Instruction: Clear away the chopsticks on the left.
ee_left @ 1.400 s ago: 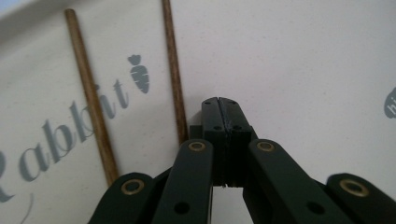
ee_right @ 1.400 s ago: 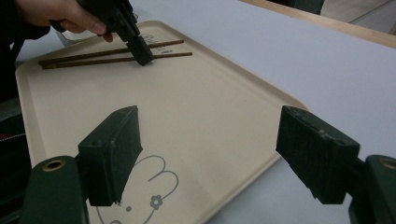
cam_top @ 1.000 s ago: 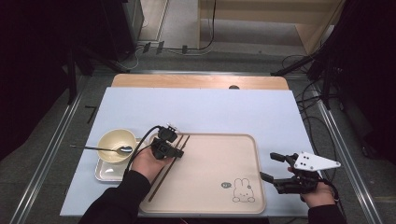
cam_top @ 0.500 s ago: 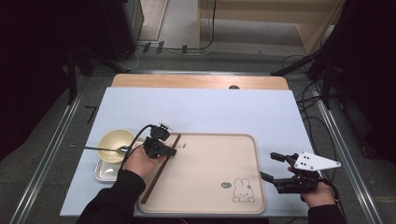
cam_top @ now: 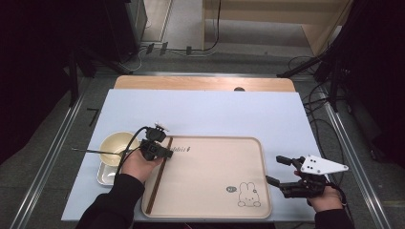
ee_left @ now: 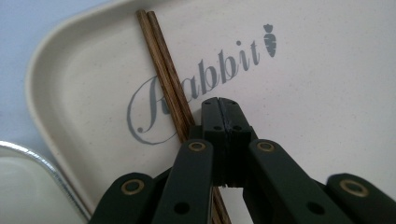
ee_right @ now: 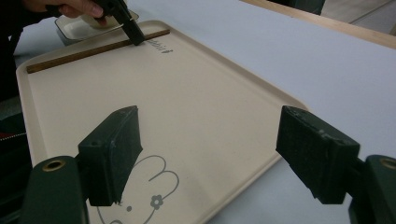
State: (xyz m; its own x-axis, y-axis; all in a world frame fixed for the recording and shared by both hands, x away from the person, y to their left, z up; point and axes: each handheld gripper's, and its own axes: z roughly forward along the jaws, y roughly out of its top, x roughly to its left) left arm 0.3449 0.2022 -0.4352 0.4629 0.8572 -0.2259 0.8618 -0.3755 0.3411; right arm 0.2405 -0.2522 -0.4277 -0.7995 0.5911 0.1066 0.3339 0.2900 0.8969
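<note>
High view lays out a pale blue table cover (cam_top: 229,114) with a cream tray (cam_top: 215,210) set square near the person's edge, probably so both hands reach it easily. Along the tray's left rim lie the chopsticks (cam_top: 157,179), side by side and parallel to that rim, a tidy spot that leaves the tray's middle free. Left of the tray, a cream bowl (cam_top: 112,143) rests in a small metal dish (cam_top: 104,175). The left gripper (cam_top: 165,151) has its jaws pressed fully together, empty, tips beside the chopsticks, perhaps nudging them straight. The right gripper (cam_top: 276,171) waits at the tray's right edge, jaws wide apart, holding nothing.
</note>
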